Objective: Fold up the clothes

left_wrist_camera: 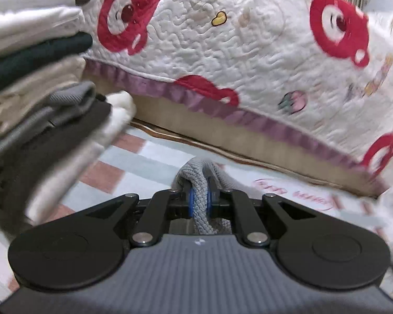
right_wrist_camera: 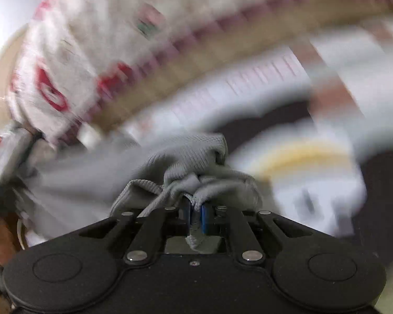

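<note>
A grey ribbed knit garment [left_wrist_camera: 199,196] is pinched in my left gripper [left_wrist_camera: 199,196], which is shut on a bunched fold of it above the checked sheet. In the right wrist view the same grey garment [right_wrist_camera: 191,154] spreads leftward from my right gripper [right_wrist_camera: 195,212], which is shut on another bunched edge. That view is heavily blurred by motion. A stack of folded clothes [left_wrist_camera: 34,83] in white, dark green, beige, grey and black fills the left of the left wrist view, close to the left gripper.
A white quilt [left_wrist_camera: 235,41] with red bear patches and a purple trim lies ahead, over a tan mattress edge [left_wrist_camera: 222,128]. The pink-and-blue checked sheet [left_wrist_camera: 133,162] lies below. A blurred dark and white garment [right_wrist_camera: 314,162] lies at the right of the right wrist view.
</note>
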